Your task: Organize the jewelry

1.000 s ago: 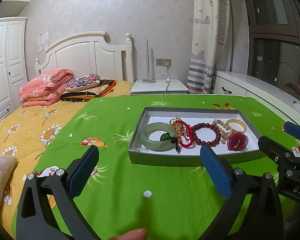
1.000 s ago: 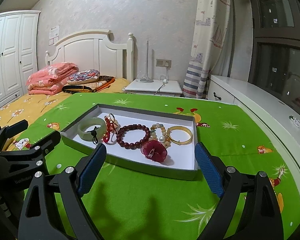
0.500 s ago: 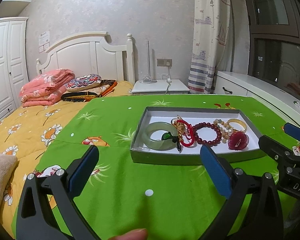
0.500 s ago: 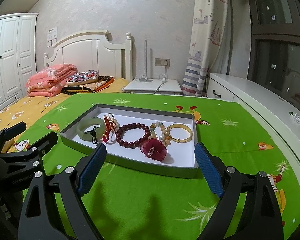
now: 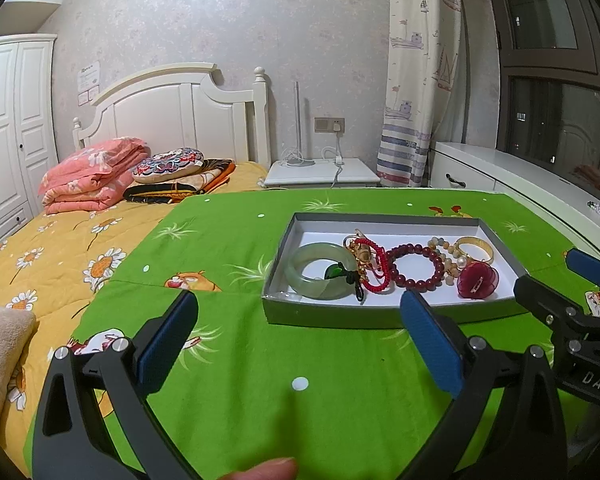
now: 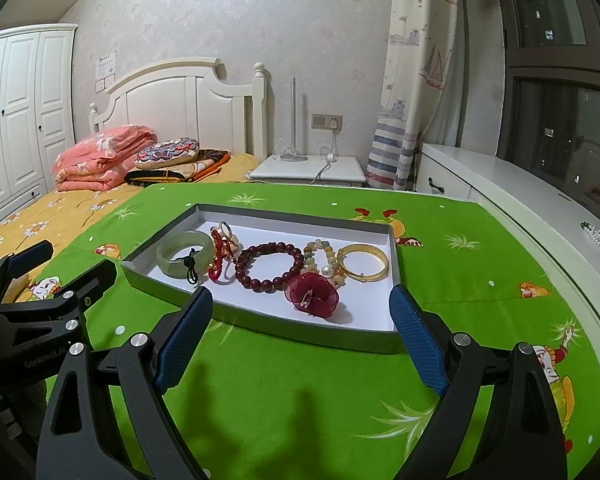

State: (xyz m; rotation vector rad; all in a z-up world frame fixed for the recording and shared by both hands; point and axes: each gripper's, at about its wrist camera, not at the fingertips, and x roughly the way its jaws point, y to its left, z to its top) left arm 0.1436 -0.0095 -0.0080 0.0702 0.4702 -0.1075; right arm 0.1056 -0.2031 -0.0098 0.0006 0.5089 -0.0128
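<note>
A shallow grey box [image 5: 384, 314] [image 6: 300, 330] with a white floor lies on the green cloth. Inside, from left to right, are a jade bangle [image 5: 320, 271] [image 6: 185, 253], a red cord bracelet [image 5: 370, 258] [image 6: 220, 258], a dark red bead bracelet [image 5: 414, 266] [image 6: 270, 266], a pale bead bracelet [image 6: 322, 258], a gold bangle [image 5: 474, 249] [image 6: 362, 261] and a red fabric flower [image 5: 477, 279] [image 6: 311, 295]. My left gripper [image 5: 300, 336] hovers open short of the box's near left corner. My right gripper [image 6: 302, 330] is open at the box's near edge, holding nothing.
The green cloth [image 5: 260, 360] covers a bed with a yellow daisy quilt [image 5: 40, 256] to the left. Folded bedding [image 5: 96, 176] and a white headboard [image 5: 172, 120] stand behind. A white nightstand [image 5: 320, 174] and a white sill [image 6: 540, 208] with beads [image 6: 598, 236] lie to the right.
Both grippers have drawn back and risen slightly, so the box looks a little farther off. Both stay open and the jewelry has not moved.
</note>
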